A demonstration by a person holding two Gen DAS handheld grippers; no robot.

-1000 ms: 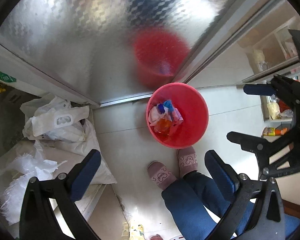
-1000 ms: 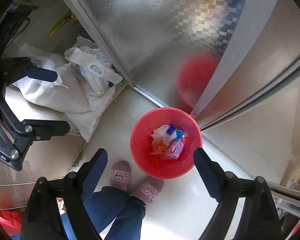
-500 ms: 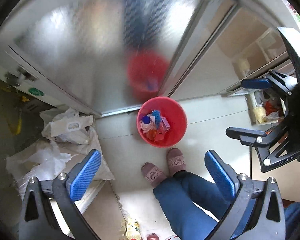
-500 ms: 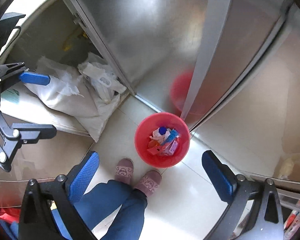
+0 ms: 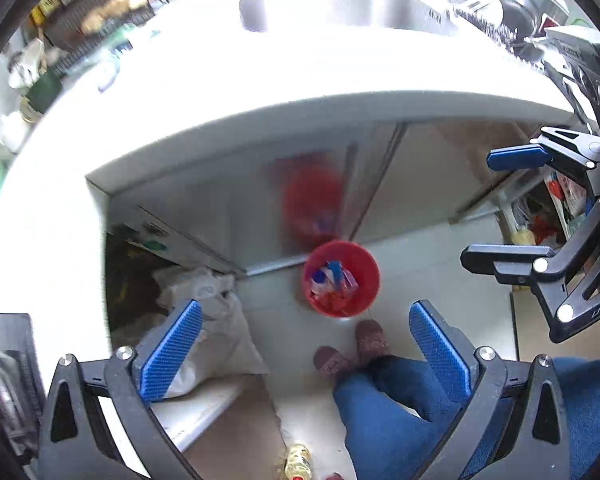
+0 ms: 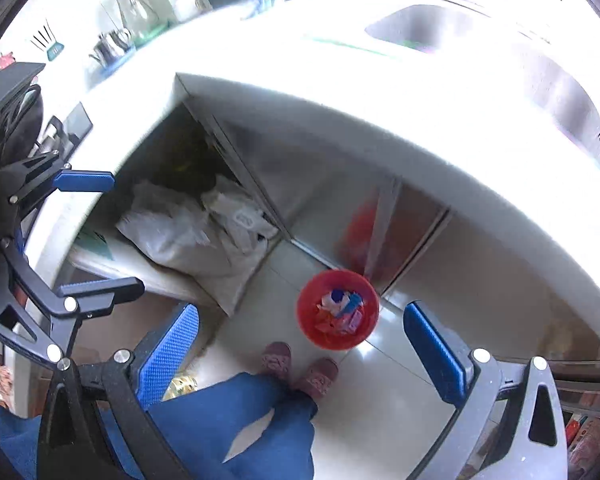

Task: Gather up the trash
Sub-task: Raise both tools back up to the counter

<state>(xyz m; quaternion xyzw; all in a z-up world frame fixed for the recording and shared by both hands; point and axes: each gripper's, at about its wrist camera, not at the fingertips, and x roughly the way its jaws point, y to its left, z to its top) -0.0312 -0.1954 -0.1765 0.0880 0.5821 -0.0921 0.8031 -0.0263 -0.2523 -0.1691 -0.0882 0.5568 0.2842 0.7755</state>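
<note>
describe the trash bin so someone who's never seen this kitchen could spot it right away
Start at the long white countertop with the steel sink and look down to the pale tiled floor in front of its shiny metal cabinet doors. There stands a round red plastic bucket, just ahead of the pink slippers. It is the only red container on the floor, holding colourful wrappers, unlike the white sacks nearby.

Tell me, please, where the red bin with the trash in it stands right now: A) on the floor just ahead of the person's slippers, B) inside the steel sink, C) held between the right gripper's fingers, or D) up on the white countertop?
A: the red bin sits on the pale floor tiles just ahead of the pink slippers, below the countertop, and both the left gripper and right gripper are open and hold nothing.
</note>
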